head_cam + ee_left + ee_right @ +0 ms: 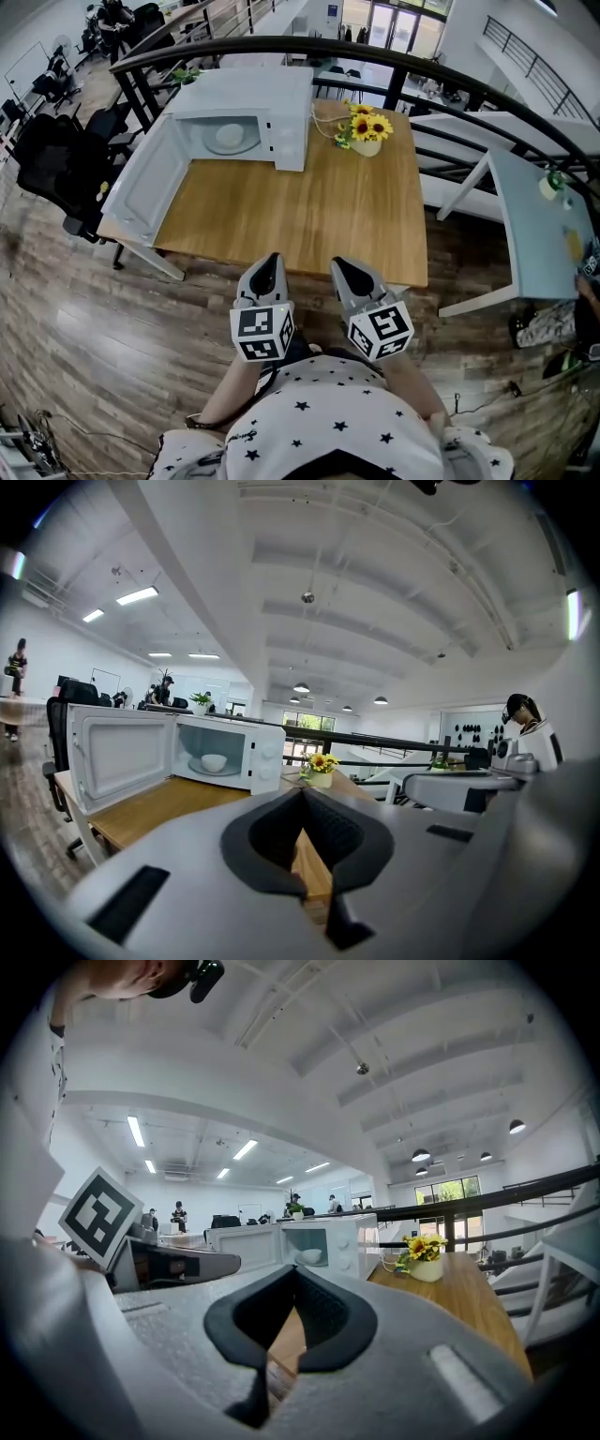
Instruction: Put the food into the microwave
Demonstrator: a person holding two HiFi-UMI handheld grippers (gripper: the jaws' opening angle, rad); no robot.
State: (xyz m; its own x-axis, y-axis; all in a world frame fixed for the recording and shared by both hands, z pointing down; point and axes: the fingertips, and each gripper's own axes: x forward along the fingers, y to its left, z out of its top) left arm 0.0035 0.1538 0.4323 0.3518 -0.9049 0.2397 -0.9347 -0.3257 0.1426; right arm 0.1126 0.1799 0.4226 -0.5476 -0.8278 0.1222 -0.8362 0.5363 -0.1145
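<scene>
A white microwave (246, 120) stands at the far left of the wooden table (319, 216), with its door (141, 183) swung wide open toward the left. A white bowl (228, 137) sits on the turntable inside; the left gripper view also shows this bowl (214, 761), and so does the right gripper view, where the bowl (309, 1256) is small and far off. My left gripper (267, 267) and right gripper (345, 272) hover side by side at the table's near edge, well short of the microwave. Both are shut with nothing between their jaws.
A pot of sunflowers (366, 131) stands to the right of the microwave with a cable beside it. A black railing (450, 80) curves behind the table. A white table (539, 216) stands to the right, and black office chairs (56, 159) to the left.
</scene>
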